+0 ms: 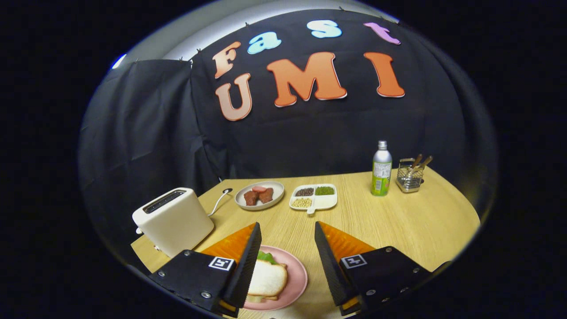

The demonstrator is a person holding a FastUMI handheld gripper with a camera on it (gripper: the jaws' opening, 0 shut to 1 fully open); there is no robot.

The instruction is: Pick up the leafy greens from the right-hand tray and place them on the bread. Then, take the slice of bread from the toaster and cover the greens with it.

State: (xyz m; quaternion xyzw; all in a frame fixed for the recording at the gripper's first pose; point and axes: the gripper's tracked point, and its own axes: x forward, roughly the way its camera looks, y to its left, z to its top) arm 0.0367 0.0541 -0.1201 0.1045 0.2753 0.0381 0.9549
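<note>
Between spread fingers [287,248], covered sandwich [267,278]

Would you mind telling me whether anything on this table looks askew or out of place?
Nothing spilled or damaged. The top bread slice sits slightly askew on the pink plate, with greens poking out at its far edge. The gripper is open above it, fingers holding nothing. The toaster and bottle stand upright.

The left finger [241,266] covers the near-left part of the pink plate [299,277] and one edge of the bread slice [268,280]; the leafy greens [266,256] show merely as a sliver under that slice. The toaster [173,220] slot's inside is too dark to tell. The contents of the wire holder [409,176] are too small to tell.
</note>
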